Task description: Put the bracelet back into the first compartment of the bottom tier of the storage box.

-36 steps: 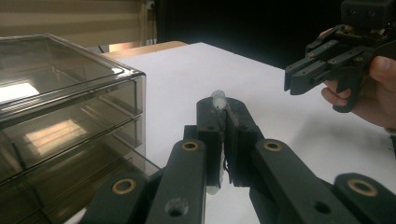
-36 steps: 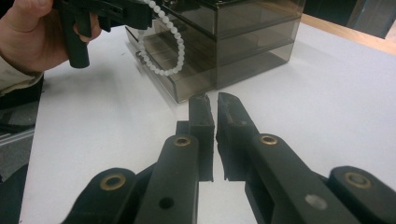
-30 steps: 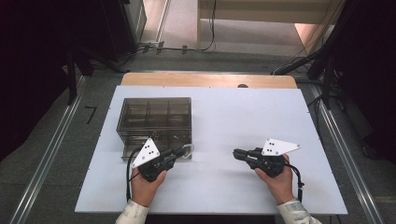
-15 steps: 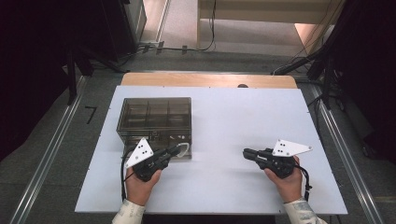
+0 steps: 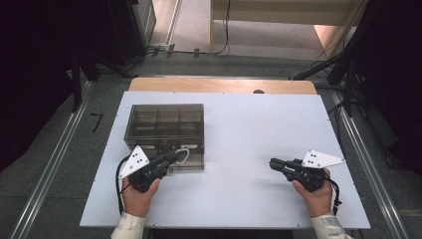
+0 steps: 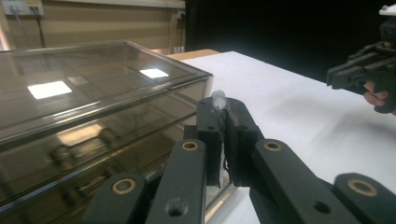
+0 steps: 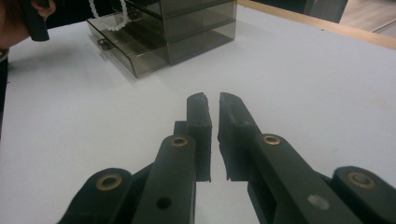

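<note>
Jaws of the left gripper are clamping a white bead bracelet beside the smoky drawer box; the right gripper's jaws, empty, have just been opening slightly.

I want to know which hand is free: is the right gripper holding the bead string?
No, the right gripper has a bare gap between its jaws above the white table; the bead string hangs from the left gripper by the drawer box.

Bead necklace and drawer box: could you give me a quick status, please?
Left gripper shut on bead necklace, over open drawer of smoked box. Right gripper empty, slightly parted. Nothing in the way.
</note>
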`<state>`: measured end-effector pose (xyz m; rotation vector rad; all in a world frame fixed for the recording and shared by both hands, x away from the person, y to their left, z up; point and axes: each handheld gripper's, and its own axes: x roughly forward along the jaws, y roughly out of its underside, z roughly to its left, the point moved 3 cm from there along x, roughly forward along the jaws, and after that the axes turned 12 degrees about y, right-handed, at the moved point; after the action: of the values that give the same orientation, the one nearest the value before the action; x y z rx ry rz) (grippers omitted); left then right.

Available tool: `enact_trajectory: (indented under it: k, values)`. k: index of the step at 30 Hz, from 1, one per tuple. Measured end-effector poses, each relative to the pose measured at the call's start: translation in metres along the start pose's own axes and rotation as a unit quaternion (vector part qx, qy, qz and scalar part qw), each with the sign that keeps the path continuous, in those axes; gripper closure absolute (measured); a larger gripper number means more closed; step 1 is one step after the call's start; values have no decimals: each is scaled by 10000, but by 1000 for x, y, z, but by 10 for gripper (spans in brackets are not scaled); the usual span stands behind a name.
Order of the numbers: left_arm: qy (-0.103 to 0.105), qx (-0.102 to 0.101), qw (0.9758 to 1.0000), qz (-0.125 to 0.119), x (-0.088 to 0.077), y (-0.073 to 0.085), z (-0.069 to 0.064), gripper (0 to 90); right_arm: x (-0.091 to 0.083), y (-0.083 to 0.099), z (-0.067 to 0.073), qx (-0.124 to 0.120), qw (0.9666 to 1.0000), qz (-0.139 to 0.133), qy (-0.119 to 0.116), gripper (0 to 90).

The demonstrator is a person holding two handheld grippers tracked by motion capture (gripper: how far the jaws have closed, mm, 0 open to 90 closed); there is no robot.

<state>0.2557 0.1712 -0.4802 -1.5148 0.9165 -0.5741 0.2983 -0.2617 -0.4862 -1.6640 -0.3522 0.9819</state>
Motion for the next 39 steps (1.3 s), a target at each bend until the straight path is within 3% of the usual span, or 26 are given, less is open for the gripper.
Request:
enact_trajectory:
  k: [9, 25, 39]
  values:
    - [-227, -57, 9997, -91, -18, 0, 11, 866, -13, 8, -11, 88, 9998, 2, 177, 811]
    - [-498, -117, 9985, -174, -34, 1, 23, 866, -32, 21, -28, 229, 9986, 43, 468, 809]
    - [-717, -126, 9973, -73, -51, 6, 34, 866, -45, 27, -38, 322, 9973, 14, 665, 809]
